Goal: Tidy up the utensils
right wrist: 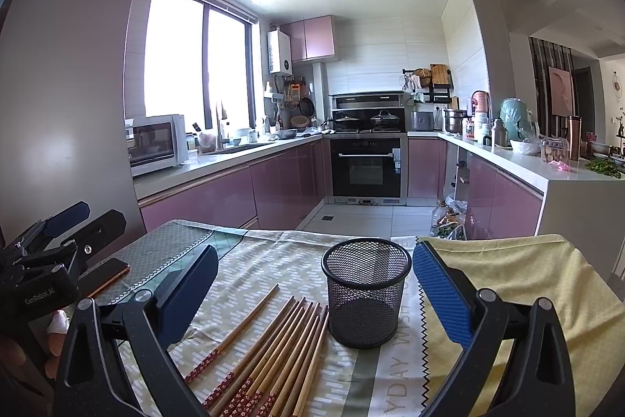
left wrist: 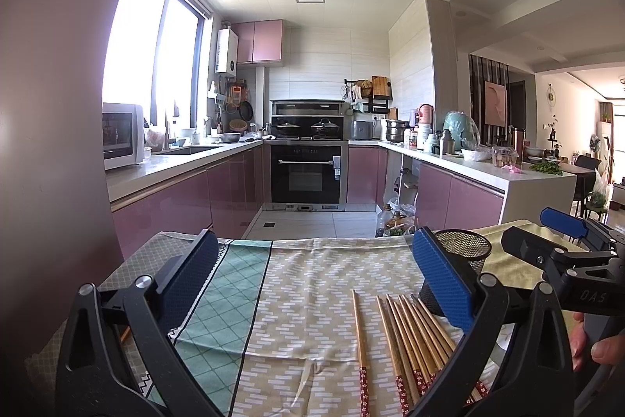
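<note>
Several wooden chopsticks (right wrist: 281, 350) with red flowered ends lie side by side on the patterned tablecloth (right wrist: 273, 260); one lies a little apart on the left. A black mesh cup (right wrist: 365, 290) stands upright and empty just right of them. My right gripper (right wrist: 316, 292) is open above the table, its fingers spread either side of the cup and chopsticks. In the left wrist view the chopsticks (left wrist: 406, 335) lie near the right finger, with the mesh cup (left wrist: 465, 253) behind it. My left gripper (left wrist: 312, 284) is open over bare cloth and holds nothing.
The right gripper's body and a hand (left wrist: 593, 346) show at the right edge of the left view. A phone (right wrist: 105, 276) lies on the cloth's left part. Beyond the table's far edge lie the kitchen floor and pink cabinets (right wrist: 281, 182). Bottles and bags (right wrist: 449, 221) sit on the floor.
</note>
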### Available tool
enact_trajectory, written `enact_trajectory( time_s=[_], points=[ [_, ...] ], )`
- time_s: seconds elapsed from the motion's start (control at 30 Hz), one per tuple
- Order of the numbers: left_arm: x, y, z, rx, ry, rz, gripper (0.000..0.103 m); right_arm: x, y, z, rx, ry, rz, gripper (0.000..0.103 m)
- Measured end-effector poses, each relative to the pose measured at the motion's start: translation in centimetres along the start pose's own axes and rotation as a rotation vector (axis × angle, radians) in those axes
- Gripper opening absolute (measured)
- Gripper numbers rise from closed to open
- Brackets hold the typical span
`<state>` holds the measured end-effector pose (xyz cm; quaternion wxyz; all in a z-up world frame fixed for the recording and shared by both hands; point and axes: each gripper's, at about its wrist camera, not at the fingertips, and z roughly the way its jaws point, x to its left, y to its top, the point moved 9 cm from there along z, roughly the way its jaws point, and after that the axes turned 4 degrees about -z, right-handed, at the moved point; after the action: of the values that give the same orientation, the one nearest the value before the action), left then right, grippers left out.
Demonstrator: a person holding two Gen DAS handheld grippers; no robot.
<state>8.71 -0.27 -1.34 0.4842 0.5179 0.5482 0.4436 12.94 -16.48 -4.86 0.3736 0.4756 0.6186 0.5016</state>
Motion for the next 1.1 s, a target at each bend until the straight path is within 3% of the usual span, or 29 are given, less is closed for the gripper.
enact_trajectory(
  time_s=[0.7, 0.93, 1.1],
  points=[
    [-0.1, -0.5, 0.7, 0.043, -0.001, 0.009, 0.098, -0.6, -0.5, 0.3, 0.034, 0.017, 0.016, 0.096],
    [-0.3, -1.2, 1.7, 0.093, -0.006, 0.027, 0.098, -1.3, -2.2, 1.4, 0.133, 0.038, 0.037, 0.096],
    [0.0, -2.4, 3.4, 0.17, -0.019, 0.036, 0.098, -1.8, -5.2, 3.1, 0.289, 0.018, 0.012, 0.096]
  ],
)
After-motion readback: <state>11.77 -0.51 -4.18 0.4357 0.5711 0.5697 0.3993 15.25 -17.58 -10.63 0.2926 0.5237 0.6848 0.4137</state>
